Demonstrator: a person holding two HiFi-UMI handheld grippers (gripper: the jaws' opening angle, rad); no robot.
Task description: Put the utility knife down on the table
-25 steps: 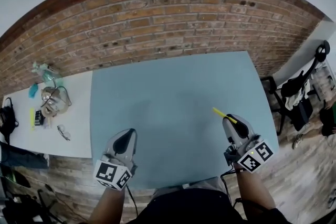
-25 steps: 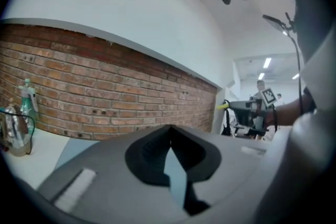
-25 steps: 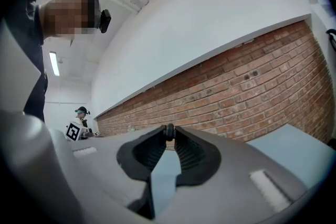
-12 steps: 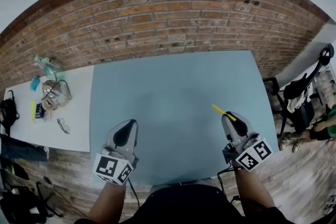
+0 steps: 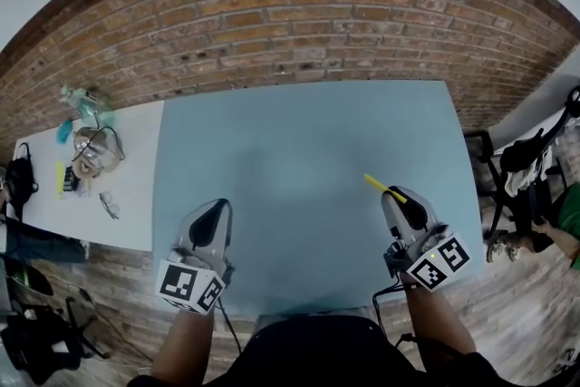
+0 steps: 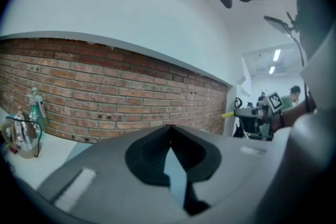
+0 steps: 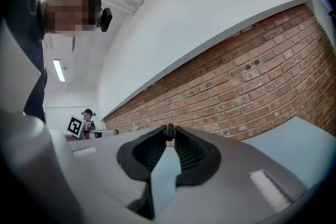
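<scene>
The utility knife (image 5: 379, 186), a slim yellow stick, is above the right part of the bench, pinched at its near end in the tips of the right tongs (image 5: 395, 198). Its long axis runs up and to the left, the free end pointing towards the brick wall (image 5: 299, 23). Its tilt and grip match those of half a second ago, and both tongs have barely shifted. In the right gripper view the grey ribbed pads (image 7: 185, 150) meet on a small dark end of it. The left tongs (image 5: 218, 207) are closed on nothing over the bench's near left edge. The bench (image 5: 299, 149) is smooth and blue-grey. A cluttered white bench (image 5: 131, 195) adjoins it on the left, over a wood-plank floor (image 5: 118, 281).
</scene>
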